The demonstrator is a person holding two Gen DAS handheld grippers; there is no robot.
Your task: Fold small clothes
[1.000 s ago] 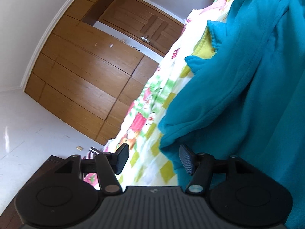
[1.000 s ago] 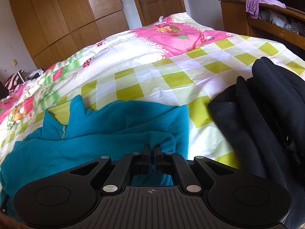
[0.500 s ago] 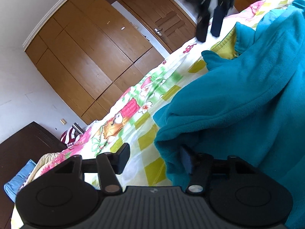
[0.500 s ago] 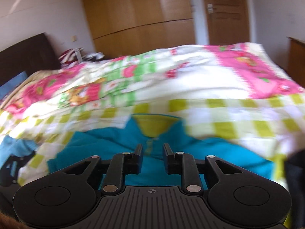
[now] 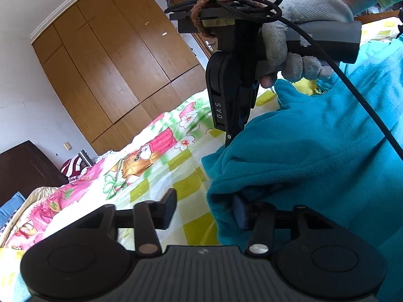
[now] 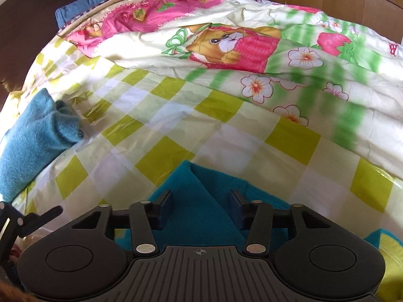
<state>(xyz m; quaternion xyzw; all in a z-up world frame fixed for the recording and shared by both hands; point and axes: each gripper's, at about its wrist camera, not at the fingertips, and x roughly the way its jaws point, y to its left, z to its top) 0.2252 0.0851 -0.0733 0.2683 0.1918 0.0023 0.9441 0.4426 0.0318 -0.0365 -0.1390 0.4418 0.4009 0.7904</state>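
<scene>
Barely started: teal fleece top (image 5: 314, 156) lay rumpled on bed (image 6: 176, 130). Left tongs (image 5: 205, 210) closing, cloth edge between; right tongs (image 6: 201, 209) closing, apart at twelve o'clock above a fold.

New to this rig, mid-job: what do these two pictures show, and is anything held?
No robot: a person holds a two-finger gripper in each hand, each with a camera looking along its fingers. One picture is from the left gripper, the other from the right gripper; the left view also shows the gloved hand carrying the right one. On the checked bedspread lies a teal fleece garment, with a duller blue cloth further off. Both grippers' jaws have just been closing, yet nothing is gripped: the fleece's edge sits between the left jaws, a fold shows between the right, neither pinched.
</scene>
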